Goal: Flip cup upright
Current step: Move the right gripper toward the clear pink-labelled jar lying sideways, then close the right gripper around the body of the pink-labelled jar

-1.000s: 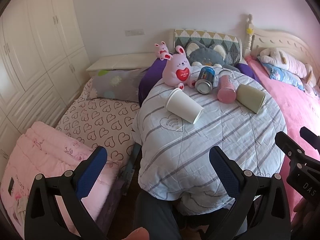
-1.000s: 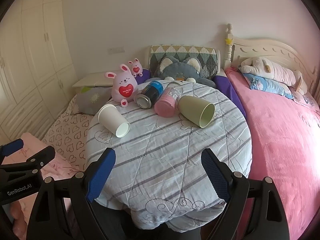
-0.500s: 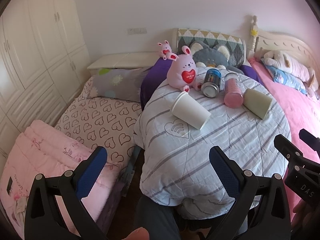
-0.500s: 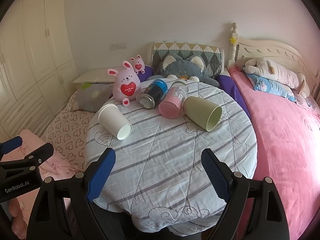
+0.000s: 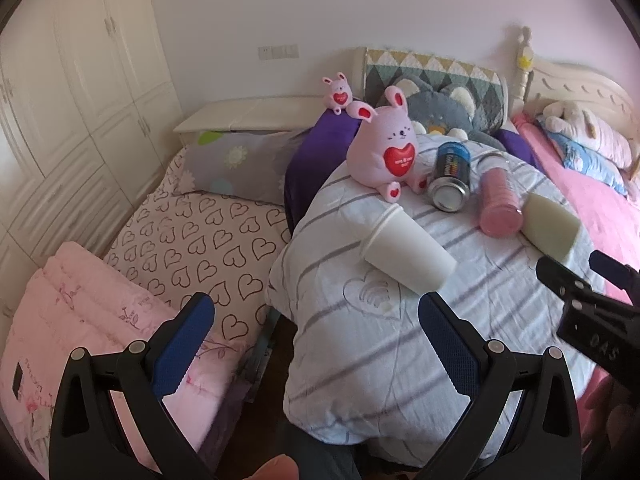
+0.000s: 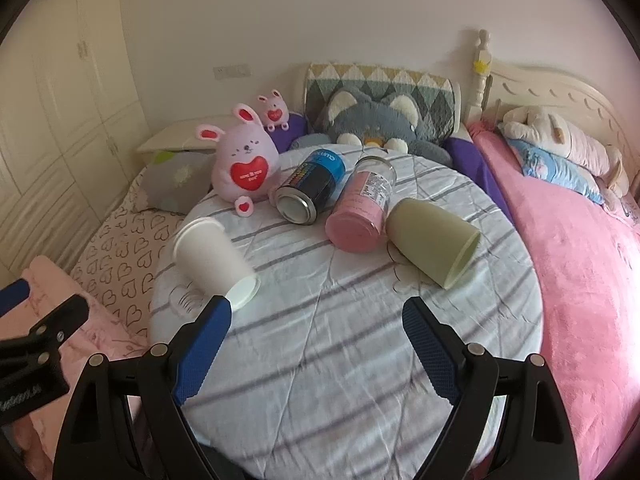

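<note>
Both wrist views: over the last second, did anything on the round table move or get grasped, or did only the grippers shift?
Only the grippers shifted. Left gripper and right gripper have advanced toward the table, so everything looms larger; both remain open and empty. The white cup, green cup, can, pink jar and pink bunny lie where they were, cups still on their sides.

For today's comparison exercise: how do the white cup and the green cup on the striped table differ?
The white cup is paper-white with a rolled rim; the green cup is pale green and looks wider. The white cup lies at the table's left edge, the green cup right of the pink jar, touching it. Both lie on their sides, mouths toward the cameras.
</note>
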The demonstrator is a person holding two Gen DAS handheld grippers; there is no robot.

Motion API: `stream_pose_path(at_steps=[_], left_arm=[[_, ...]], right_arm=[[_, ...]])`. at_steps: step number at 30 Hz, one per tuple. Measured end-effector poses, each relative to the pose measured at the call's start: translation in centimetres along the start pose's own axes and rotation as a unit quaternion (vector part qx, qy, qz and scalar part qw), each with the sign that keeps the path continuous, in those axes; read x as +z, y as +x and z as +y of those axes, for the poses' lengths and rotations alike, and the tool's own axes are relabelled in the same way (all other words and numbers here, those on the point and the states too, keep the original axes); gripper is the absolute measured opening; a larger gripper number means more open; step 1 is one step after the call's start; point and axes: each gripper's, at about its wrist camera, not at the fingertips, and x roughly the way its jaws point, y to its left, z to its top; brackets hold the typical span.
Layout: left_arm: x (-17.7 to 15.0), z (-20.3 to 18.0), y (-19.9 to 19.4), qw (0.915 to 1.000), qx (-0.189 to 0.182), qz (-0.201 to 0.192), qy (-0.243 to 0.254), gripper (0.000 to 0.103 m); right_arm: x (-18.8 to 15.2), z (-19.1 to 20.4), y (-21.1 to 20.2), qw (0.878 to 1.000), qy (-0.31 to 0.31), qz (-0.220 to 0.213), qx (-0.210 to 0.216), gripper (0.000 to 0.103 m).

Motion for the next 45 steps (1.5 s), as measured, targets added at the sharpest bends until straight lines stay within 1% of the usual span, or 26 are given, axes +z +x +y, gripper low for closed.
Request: stream_pose_path(at_steps=[11,20,24,26,28,30,32,33,37,39,45], left_arm=[[4.8,-0.7,8.4,0.9997,0.001,0.024,-0.007,0.103],[6.8,-2.5,12.6,0.9992,-0.017,0.037,-0.003,0.103],[7.2,-3.1,13.7,0.9989,-0.022,0.042,0.0,0.103],[7.1,-3.2,14.1,0.9987,-0.023,0.045,0.0,0.103],[7.1,-3.1,14.5,0.9985,-0.024,0.048,-0.001,0.103],[7.0,-3.0,14.7,0.9984,-0.025,0.05,-0.002,0.103],[6.9,-2.7,14.7,0.9984,-0.026,0.05,-0.004,0.103],[7.0,-2.7,14.8,0.9984,-0.026,0.051,-0.005,0.103],[7.0,-2.7,14.7,0.9984,-0.026,0.05,-0.006,0.103],[7.0,-2.6,14.7,0.9984,-0.026,0.049,-0.006,0.103],[7.1,-2.8,14.5,0.9986,-0.023,0.047,-0.005,0.103]], right_arm=[[5.4,-1.1,9.0,0.999,0.02,0.035,-0.03,0.089],[7.7,-2.4,14.2,0.996,0.03,0.059,-0.053,0.089],[8.2,-2.8,16.1,0.995,0.036,0.074,-0.06,0.088],[8.6,-3.1,17.0,0.994,0.038,0.075,-0.064,0.086],[8.9,-3.0,17.5,0.994,0.037,0.076,-0.071,0.082],[9.3,-3.1,18.1,0.993,0.038,0.077,-0.075,0.08],[9.8,-3.2,18.7,0.993,0.038,0.082,-0.081,0.075],[9.8,-3.3,19.0,0.992,0.041,0.089,-0.085,0.071],[9.6,-3.9,19.2,0.992,0.045,0.091,-0.074,0.071],[9.7,-3.8,19.4,0.992,0.037,0.09,-0.076,0.071],[9.8,-4.1,20.7,0.991,0.03,0.104,-0.082,0.072]])
